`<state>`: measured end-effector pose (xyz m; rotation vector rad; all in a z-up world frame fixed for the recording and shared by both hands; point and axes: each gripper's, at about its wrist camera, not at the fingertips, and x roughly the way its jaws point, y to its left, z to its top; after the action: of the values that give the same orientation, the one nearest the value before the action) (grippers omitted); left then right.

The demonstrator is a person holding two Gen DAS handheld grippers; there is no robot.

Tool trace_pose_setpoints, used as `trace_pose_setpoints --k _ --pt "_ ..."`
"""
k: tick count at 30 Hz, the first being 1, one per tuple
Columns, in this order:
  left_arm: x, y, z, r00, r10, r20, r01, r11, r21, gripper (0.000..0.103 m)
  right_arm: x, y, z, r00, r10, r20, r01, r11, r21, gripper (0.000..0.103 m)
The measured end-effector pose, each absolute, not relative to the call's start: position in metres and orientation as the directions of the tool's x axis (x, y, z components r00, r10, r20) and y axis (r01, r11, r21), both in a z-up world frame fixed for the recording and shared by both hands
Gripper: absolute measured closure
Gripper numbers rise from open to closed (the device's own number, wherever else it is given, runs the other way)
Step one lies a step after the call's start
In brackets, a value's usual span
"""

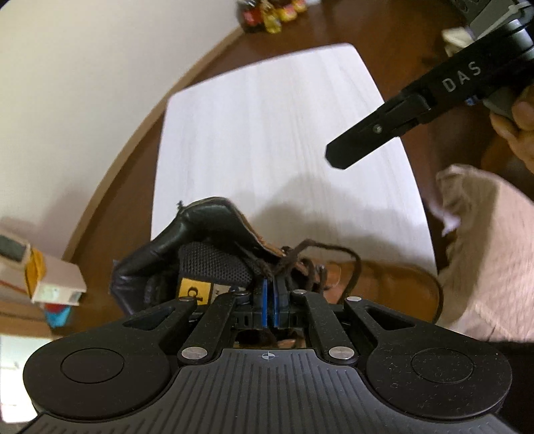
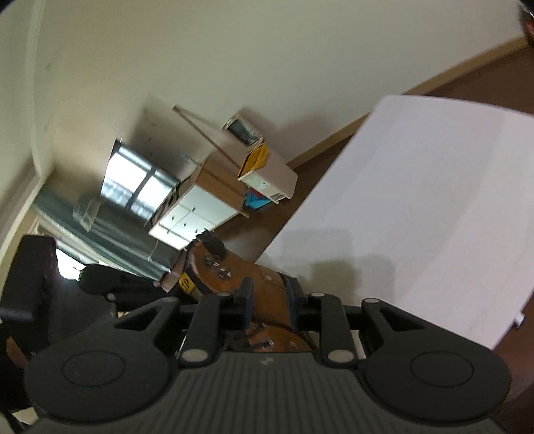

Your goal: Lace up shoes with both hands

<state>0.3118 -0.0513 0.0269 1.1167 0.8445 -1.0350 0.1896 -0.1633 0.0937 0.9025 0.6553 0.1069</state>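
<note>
A brown leather boot (image 1: 383, 283) with a black padded collar (image 1: 187, 227) and a yellow-labelled tongue lies at the near edge of the white table (image 1: 267, 133). My left gripper (image 1: 271, 287) points steeply down at the boot's throat. Its blue pads are shut on a dark brown shoelace (image 1: 320, 245), which loops away to the right. My right gripper (image 1: 338, 158) hangs above the table at the upper right, seen side-on. In the right wrist view the right gripper (image 2: 269, 298) is open with nothing pinched, and the boot (image 2: 233, 267) lies beyond its fingers.
A person's hand (image 1: 517, 130) holds the right gripper, with pink fabric (image 1: 484, 253) below it. Bottles (image 1: 270, 13) stand on the brown floor beyond the table. A white cabinet (image 2: 190, 213) with cardboard boxes (image 2: 267, 173) on top stands against the wall.
</note>
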Motion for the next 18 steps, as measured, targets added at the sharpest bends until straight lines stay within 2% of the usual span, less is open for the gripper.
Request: trace_pose_setpoints --k 8,14,16,18 --pt "0.298 -0.048 0.019 0.337 -0.109 -0.935 0.934 -0.087 0.347 0.099 0.176 -0.163 0.071 0.819 0.338 -0.463 0.199 0.590 0.783 0.078" --pt "0.297 -0.055 0.018 0.334 -0.109 -0.936 0.933 -0.101 0.345 0.099 0.182 -0.159 0.073 0.828 0.339 -0.446 0.177 0.597 0.782 0.078" --pt "0.296 -0.058 0.019 0.332 -0.118 -0.936 0.935 -0.095 0.343 0.099 0.190 -0.153 0.077 0.825 0.335 -0.454 0.170 0.620 0.766 0.073" --pt "0.298 -0.065 0.019 0.330 -0.127 -0.935 0.936 -0.083 0.341 0.099 0.196 -0.147 0.080 0.822 0.332 -0.462 0.163 0.640 0.751 0.072"
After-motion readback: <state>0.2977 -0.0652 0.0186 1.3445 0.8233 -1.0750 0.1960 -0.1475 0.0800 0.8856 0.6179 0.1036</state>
